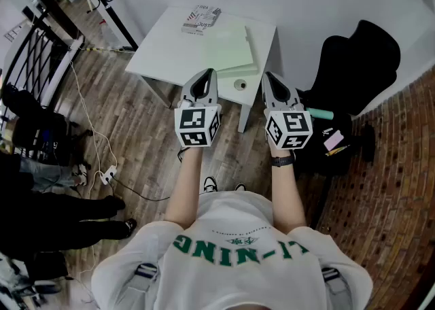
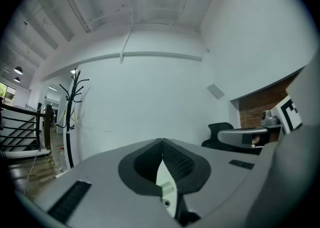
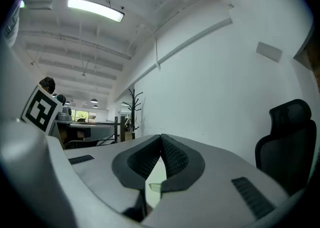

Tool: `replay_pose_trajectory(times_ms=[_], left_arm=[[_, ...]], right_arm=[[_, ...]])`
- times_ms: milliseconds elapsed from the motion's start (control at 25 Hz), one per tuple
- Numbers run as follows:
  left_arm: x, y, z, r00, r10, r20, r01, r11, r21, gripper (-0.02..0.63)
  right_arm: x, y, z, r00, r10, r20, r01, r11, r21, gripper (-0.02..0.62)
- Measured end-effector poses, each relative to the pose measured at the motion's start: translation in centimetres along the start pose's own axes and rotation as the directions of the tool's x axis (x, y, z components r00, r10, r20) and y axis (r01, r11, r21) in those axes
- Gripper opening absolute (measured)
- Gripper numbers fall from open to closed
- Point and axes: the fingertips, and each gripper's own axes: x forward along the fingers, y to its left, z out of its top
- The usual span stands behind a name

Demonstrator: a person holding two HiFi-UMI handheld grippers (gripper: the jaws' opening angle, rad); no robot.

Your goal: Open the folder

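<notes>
Folder [image 1: 230, 47]: pale green, flat on the white table [image 1: 163, 50], its cover down as far as I can tell. It lies ahead of both claws and below them, nearer the line of the left gripper's tips than the right's. Neither claw touches it, and neither gripper view shows it.

Left gripper [image 1: 208, 73]: jaws drawn together, tips meeting, nothing between them. I hold it level, pointing forward over the near edge of the table.

Right gripper [image 1: 267, 76]: jaws fully closed and empty. It is level too, side by side with the left, with a gap between the two.

Arms: both forearms stretched forward from the chest and roughly parallel. A marker cube [image 1: 197, 125] sits over the left hand, and a dark watch [image 1: 283, 161] is on the right wrist.

Tape roll [image 1: 240, 85]: a small ring on the table, between the two claws' tips and just beyond them, near the folder's closer edge.

Printed booklet [image 1: 201, 19]: at the table's far edge, beyond the folder, ahead of the left gripper.

Black chair [image 1: 357, 64]: off to the right gripper's outer side, well apart from the table's top.

Coat stand [image 2: 72, 107]: against the white wall, ahead and to the left gripper's left.
</notes>
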Motion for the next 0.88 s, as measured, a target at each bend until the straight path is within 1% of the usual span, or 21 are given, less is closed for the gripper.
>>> replay_pose_trajectory(times_ms=[240,400,520,600,720,880], left_arm=[[-0.8,-2.8,-0.4,0.999,-0.054,-0.005,0.054,0.998,-0.023,0.015],[-1.3,-3.9,-1.4,0.998,-0.062,-0.014,0.061,0.997,-0.049,0.015],[-1.2,-3.2,-2.1,0.999,-0.049,-0.025,0.047,0.995,-0.084,0.014],[-0.6,-2.5,-2.3,0.998,-0.050,-0.025,0.048,0.995,-0.091,0.014],[1.4,-1.4,-2.4,0.998,-0.063,-0.019,0.061,0.995,-0.076,0.014],[6.1,1.2,-2.1,0.997,-0.075,-0.007,0.075,0.996,-0.056,0.014]], right_arm=[[-1.8,-0.6,-0.5,1.000,0.017,-0.002,-0.017,1.000,0.013,0.015],[-2.4,-0.8,-1.2,1.000,0.021,0.001,-0.021,0.999,0.044,0.015],[-1.6,-0.6,-2.0,0.999,0.025,-0.021,-0.023,0.997,0.072,0.015],[-0.5,-0.5,-2.5,0.999,0.030,-0.033,-0.027,0.996,0.086,0.015],[1.8,-0.6,-2.7,0.999,0.039,-0.028,-0.037,0.995,0.091,0.015],[6.8,-1.3,-2.4,0.999,0.047,-0.027,-0.046,0.997,0.055,0.015]])
